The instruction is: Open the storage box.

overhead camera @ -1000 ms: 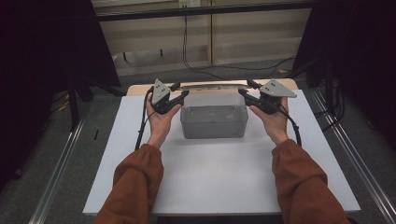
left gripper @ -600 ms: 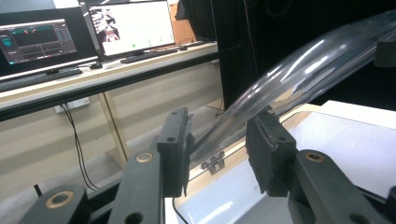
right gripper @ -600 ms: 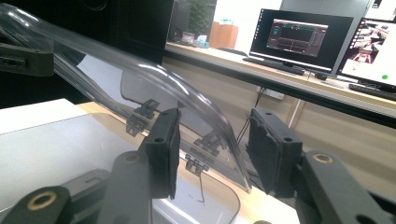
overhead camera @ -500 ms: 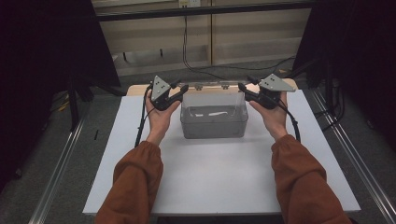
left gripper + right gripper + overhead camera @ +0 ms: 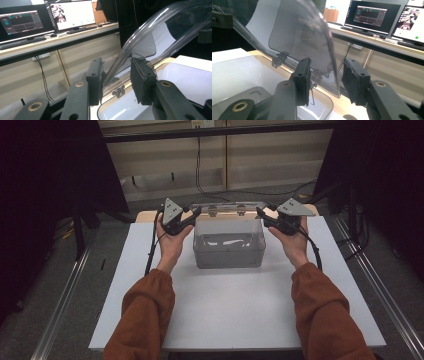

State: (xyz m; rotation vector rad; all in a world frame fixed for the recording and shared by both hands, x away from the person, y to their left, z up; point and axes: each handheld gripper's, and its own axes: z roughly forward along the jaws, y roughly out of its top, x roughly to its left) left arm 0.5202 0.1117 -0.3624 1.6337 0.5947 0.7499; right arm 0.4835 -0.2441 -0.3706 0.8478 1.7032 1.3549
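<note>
So there's a clear rectangular plastic storage box (image 5: 228,245) sitting on the white tabletop (image 5: 235,315), toward 12 o'clock from me and roughly centred. Looks empty as far as I can tell; I can see the table through the walls, plus a few glare streaks on the bottom that make it a bit hard to be sure.

Its clear hinged plastic lid (image 5: 227,208) is tipped up and back along the far edge, standing near upright on two small hinges (image 5: 119,90).

My left gripper (image 5: 186,218) is at the lid's 9 o'clock end. In the left gripper view the curved lid edge (image 5: 140,37) runs right between my jaws, which stand apart around it with a gap on both sides, so not actually clamping. My right gripper (image 5: 265,215) is at the 3 o'clock end, same deal: in the right gripper view the lid's edge (image 5: 329,50) sits between parted jaws, closer to the left one, and I can't tell whether it touches.

The lid's top is cut off in both gripper views, and the reflections in it are too murky to read. Monitors (image 5: 72,13) sit on a desk behind.
</note>
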